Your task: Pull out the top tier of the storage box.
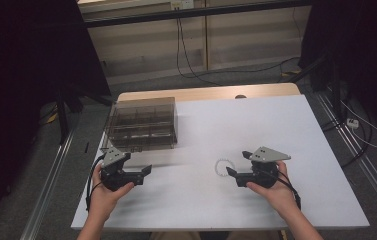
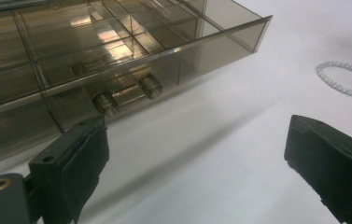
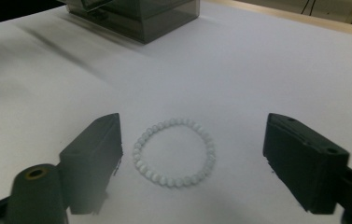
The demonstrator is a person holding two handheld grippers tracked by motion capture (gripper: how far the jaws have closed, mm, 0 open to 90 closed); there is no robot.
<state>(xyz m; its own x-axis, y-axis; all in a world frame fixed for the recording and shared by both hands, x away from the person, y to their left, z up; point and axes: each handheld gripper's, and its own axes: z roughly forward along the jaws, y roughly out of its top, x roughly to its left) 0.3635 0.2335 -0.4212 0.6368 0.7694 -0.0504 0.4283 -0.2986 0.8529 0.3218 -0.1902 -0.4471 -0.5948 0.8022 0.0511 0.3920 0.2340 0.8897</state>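
Note:
A bracelet of white beads [image 1: 223, 166] [image 2: 344, 78] lies flat on the white table cover. In the right gripper view, the bracelet [image 3: 174, 152] sits between the two black jaws of my right gripper [image 3: 193, 137], which touch none of its beads. That gripper [image 1: 239, 163] stands open just right of the bracelet. A smoky clear box with compartments [image 1: 143, 124] [image 2: 117, 46] [image 3: 136, 14] stands at the back left. My left gripper [image 1: 137, 163] [image 2: 197, 154] is open and empty, just in front of the box's handle [image 2: 127, 93].
The white table cover [image 1: 276, 125] reaches a wooden table edge [image 1: 211, 92] at the back. Cables [image 1: 191, 65] run over the floor behind the table, and metal rails [image 1: 361, 160] run along both sides. Dark curtains hang to the left and right.

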